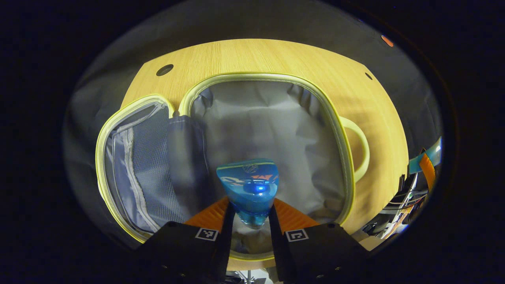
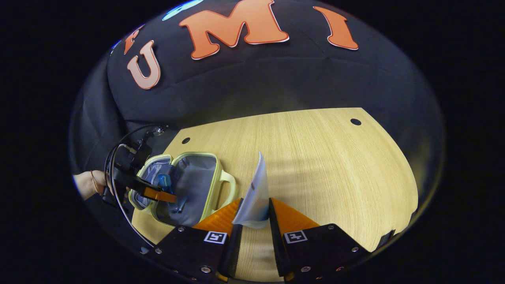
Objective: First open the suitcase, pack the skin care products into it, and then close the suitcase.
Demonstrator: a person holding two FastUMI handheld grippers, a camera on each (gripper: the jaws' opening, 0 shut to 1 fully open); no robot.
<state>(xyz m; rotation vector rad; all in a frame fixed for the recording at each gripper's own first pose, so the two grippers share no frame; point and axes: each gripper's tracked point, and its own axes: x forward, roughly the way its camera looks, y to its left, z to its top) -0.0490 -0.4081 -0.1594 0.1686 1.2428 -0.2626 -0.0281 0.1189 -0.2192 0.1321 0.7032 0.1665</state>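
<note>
Left side first: suitcase point(image 1: 339, 130) is open flat on the wooden table point(image 1: 276, 55), mesh-pocket lid point(image 1: 138, 165) flopped out to the left, grey-lined main compartment point(image 1: 260, 122) beside it, pale carry handle point(image 1: 361, 150) out on the right. Left gripper point(image 1: 252, 215) has both fingers pinching a blue bottle point(image 1: 249, 185), held over the main compartment w/ the lining bare beneath it.

Risk here, as I judge it: the grip sits low on the bottle's narrow end and the wide end pokes forward. Plastic looks smooth, so a tilt or a quick let-go could send it rolling toward the rim, or tumbling out onto the table. Let it go low and central, not from a height.

Moving right, right gripper view: the suitcase point(image 2: 215, 177) sits far off to the left, w/ the left gripper point(image 2: 165, 195) and a hand point(image 2: 88, 183) working over it. Right gripper point(image 2: 254, 221) is pinching a thin pale sachet point(image 2: 256, 193), standing upright on edge between the fingers, over bare table, well apart from the suitcase.

Prob. trouble: the sachet is floppy, held only at its bottom edge, so it could fold or slip out en route. And both grippers crowding one opening could knock together.
</note>
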